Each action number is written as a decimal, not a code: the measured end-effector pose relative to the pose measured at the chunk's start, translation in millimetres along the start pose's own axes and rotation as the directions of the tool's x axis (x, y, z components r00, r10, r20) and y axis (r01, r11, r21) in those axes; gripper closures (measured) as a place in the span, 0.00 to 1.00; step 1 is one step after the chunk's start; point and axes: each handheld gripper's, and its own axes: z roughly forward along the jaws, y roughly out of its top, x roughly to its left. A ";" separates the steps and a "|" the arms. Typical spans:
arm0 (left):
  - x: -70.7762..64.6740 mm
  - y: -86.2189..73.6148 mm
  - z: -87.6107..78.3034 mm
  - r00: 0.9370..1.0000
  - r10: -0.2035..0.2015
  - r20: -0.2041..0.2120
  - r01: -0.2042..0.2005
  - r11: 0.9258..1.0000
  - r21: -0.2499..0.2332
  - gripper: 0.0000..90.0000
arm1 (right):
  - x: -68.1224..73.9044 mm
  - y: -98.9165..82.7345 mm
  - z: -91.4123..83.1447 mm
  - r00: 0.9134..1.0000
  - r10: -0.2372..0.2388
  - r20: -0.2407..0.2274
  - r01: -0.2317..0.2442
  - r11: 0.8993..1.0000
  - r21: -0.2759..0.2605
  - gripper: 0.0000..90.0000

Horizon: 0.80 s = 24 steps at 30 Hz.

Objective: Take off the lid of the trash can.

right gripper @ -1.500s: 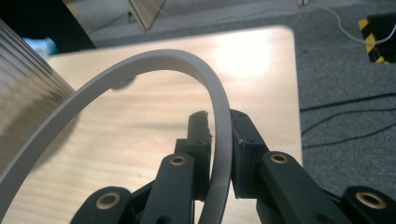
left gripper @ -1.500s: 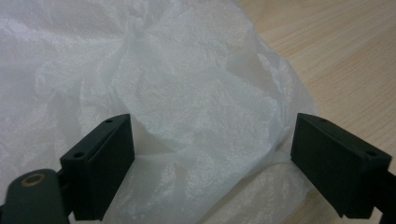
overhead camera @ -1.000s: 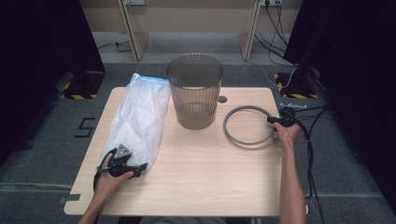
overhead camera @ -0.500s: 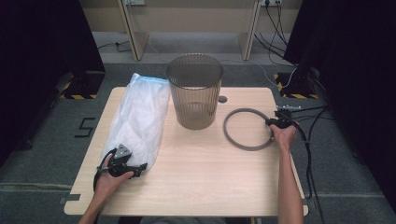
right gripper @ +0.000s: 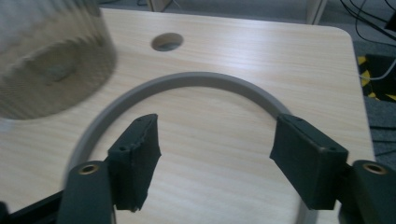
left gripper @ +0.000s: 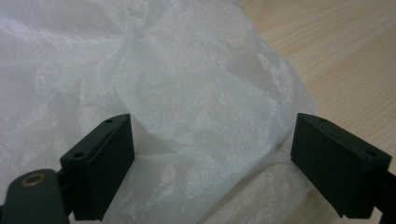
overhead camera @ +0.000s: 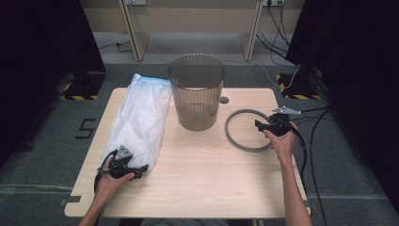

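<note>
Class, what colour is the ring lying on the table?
Grey ring; the right gripper view shows it best.

Both tools [overhead camera: 141,167] [overhead camera: 258,124] open, apart.

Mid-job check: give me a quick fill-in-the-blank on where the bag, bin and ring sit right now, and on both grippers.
1. The white plastic bag lies on the table to the ____ of the ribbed bin.
2. The grey ring lies flat beside the ____ gripper.
3. The right gripper's jaws, which have just been opening, stand ____, nothing pressed between them.
4. The left gripper has its open jaws around the ____.

Missing words: left; right; open; bag
</note>
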 end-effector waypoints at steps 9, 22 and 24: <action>0.0 0.0 0.0 1.000 0.000 0.000 0.000 1.000 0.000 0.14 | 32.3 -24.7 -15.1 0.997 -0.060 -0.052 0.061 0.998 0.018 0.28; 0.0 0.0 0.0 1.000 0.000 0.000 0.000 1.000 0.000 0.14 | 67.4 -59.4 -30.9 0.986 -0.132 -0.099 0.138 0.989 0.056 0.27; 0.0 0.0 0.0 1.000 0.000 0.000 0.000 1.000 0.000 0.14 | 70.4 -65.8 -32.0 0.985 -0.150 -0.091 0.156 0.985 0.073 0.27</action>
